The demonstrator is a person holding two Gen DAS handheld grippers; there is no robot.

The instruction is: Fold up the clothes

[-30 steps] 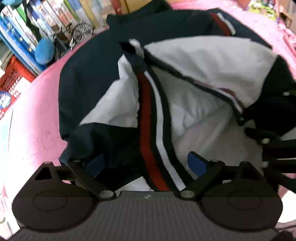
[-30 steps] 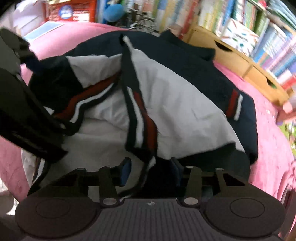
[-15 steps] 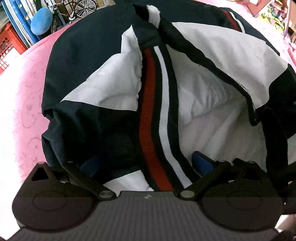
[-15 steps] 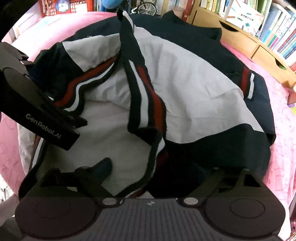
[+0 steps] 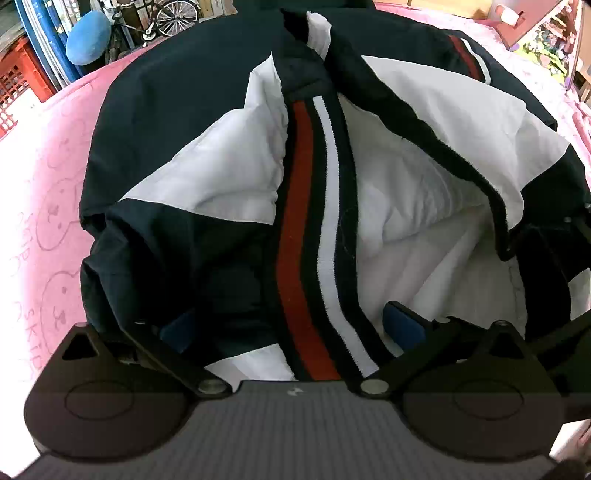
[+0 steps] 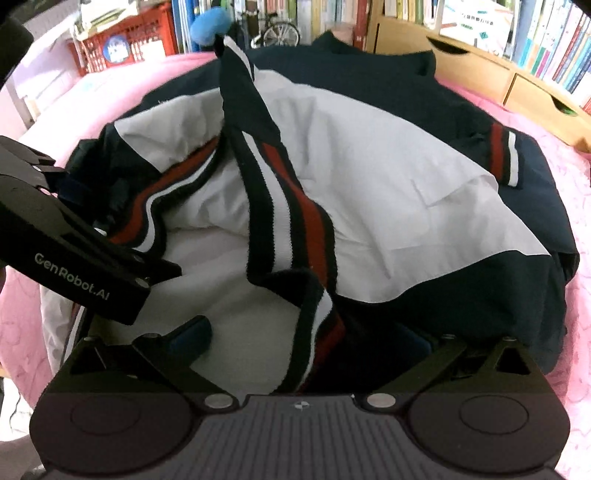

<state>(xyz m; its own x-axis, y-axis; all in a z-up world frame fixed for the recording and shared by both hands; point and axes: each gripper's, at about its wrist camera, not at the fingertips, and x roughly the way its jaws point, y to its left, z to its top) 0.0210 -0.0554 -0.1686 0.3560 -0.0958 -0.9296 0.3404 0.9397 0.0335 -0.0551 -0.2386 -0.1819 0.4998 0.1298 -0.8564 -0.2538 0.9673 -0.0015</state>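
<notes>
Both hand-held grippers, left (image 5: 295, 328) and right (image 6: 306, 343), have opened wide, releasing the navy-and-white fabric jacket (image 6: 369, 192); this fold seems laid.

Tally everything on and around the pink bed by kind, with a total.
Jackets: 1, the navy and white jacket on the pink bedcover
Grippers: 2, left gripper, right gripper
Red crates: 1, red crate
Miniature bicycles: 1, miniature bicycle
Blue round objects: 1, blue round object
Total: 6
</notes>
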